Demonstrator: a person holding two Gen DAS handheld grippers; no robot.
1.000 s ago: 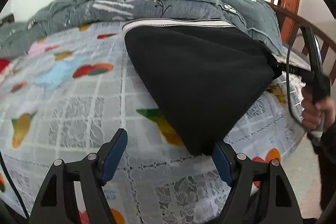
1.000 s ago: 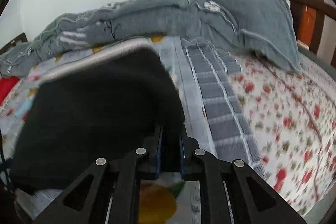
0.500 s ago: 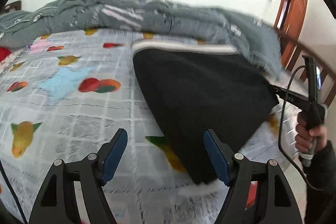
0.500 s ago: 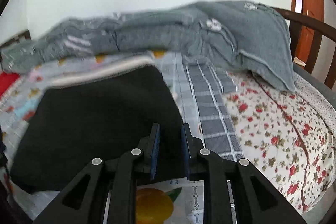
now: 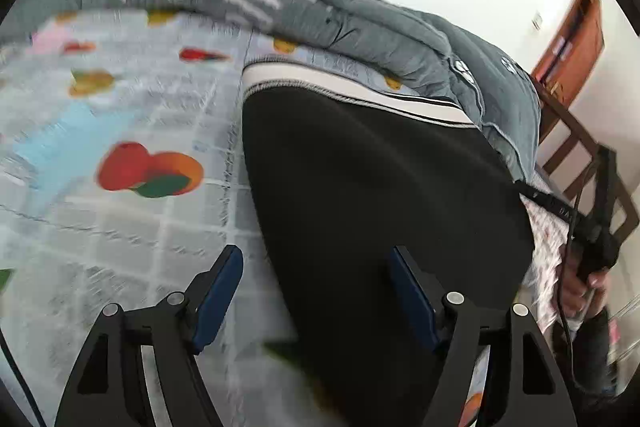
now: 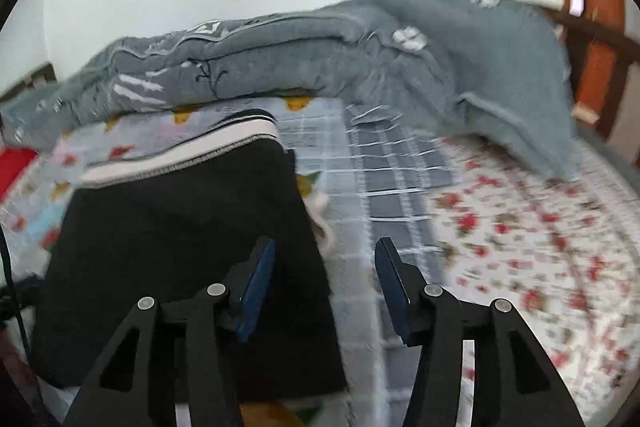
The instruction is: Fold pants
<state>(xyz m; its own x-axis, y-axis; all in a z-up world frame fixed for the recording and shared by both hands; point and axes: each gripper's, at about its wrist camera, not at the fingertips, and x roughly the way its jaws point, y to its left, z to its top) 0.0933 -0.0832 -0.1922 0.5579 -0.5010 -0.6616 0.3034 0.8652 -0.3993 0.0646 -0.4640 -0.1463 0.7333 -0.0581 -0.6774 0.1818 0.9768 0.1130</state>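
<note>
Left wrist view: pants (image 5: 376,195) lie folded into a black slab on the bed (image 5: 120,227), white-striped waistband at the 12 o'clock end, near edge running down under the camera. Left claw (image 5: 316,295) stands open, nothing pinched; its right blue pad sits over the black cloth, its left pad over bare sheet, so the near left edge of the fold falls between the jaws. Likely lined up there to check or nip that edge for another fold. At 3 o'clock a hand (image 5: 580,291) holds the other tool by its grip, cable trailing.

Right wrist view: right claw (image 6: 324,283) has just been opening, and it now stands open with no cloth between the pads. The left pad hovers over the right border of the pants (image 6: 180,251); the right pad is over checked sheet. Reads as a release: the corner is laid down and the fold lies flat on the bed, with no bunching seen. Task looks near done, perhaps one more fold or a smoothing left.

Surface: soft bed, fruit-print lace-grid sheet at 9 o'clock, grey check strip (image 6: 392,187) beside the pants, red floral sheet (image 6: 540,235) at 3 o'clock. Grey quilt (image 6: 320,59) heaped across 12 o'clock, just beyond the waistband. White wall behind, wooden door (image 5: 572,43) and dark wood bed frame at 2 o'clock. Both views motion-blurred.
</note>
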